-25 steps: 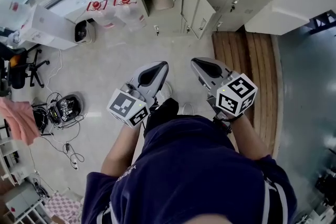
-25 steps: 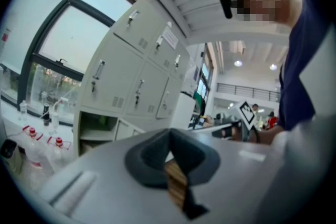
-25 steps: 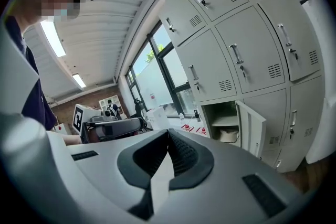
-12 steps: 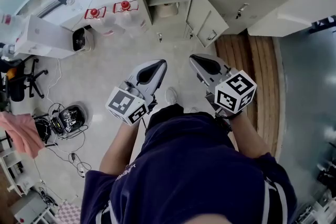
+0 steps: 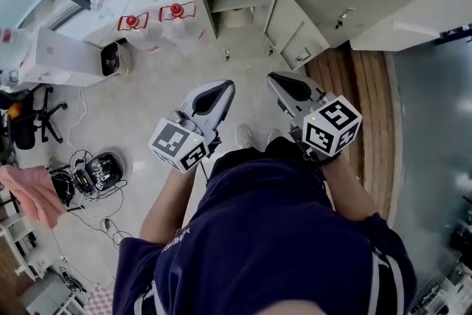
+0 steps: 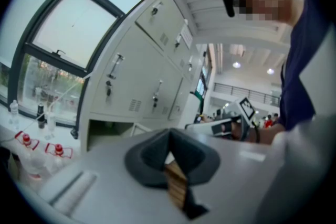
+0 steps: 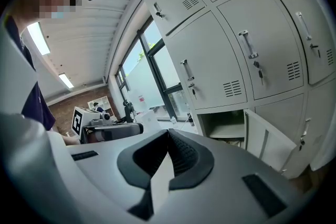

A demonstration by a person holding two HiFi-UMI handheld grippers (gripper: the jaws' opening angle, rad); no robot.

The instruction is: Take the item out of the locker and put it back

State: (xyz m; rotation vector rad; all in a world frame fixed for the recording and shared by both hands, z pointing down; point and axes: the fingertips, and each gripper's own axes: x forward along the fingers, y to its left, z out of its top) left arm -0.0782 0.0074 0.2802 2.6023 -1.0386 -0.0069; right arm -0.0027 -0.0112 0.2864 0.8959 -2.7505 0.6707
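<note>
Currently, neither the removal nor the return of the item has been carried out, judging by how things lie.

1. Grippers. Nearest the camera, the left gripper (image 5: 218, 91) and the right gripper (image 5: 280, 82) are held in front of the person's body, side by side and apart. Both point toward the bank of lockers. In the left gripper view the jaws meet at the tips with nothing between them. In the right gripper view the jaws likewise meet at the tips and carry nothing.

2. Gap. Beyond the grippers lies a stretch of floor (image 5: 169, 77). Neither gripper is near a shelf or a door.

3. Locker. Farther off, one locker (image 5: 212, 11) in the low row stands open, its door (image 5: 293, 29) swung out to the right. Door opening is therefore counted as complete.

4. Item. The item (image 5: 237, 16) is a pale, rounded object resting inside the open compartment. Its kind cannot be made out at this range. It is untouched.

Status: the step in hand is judged to be the approach. Steps left:
- close the gap
- part one gripper's jaws
- grasp the item
- draw it clear of the compartment
- set it back inside and release
</note>
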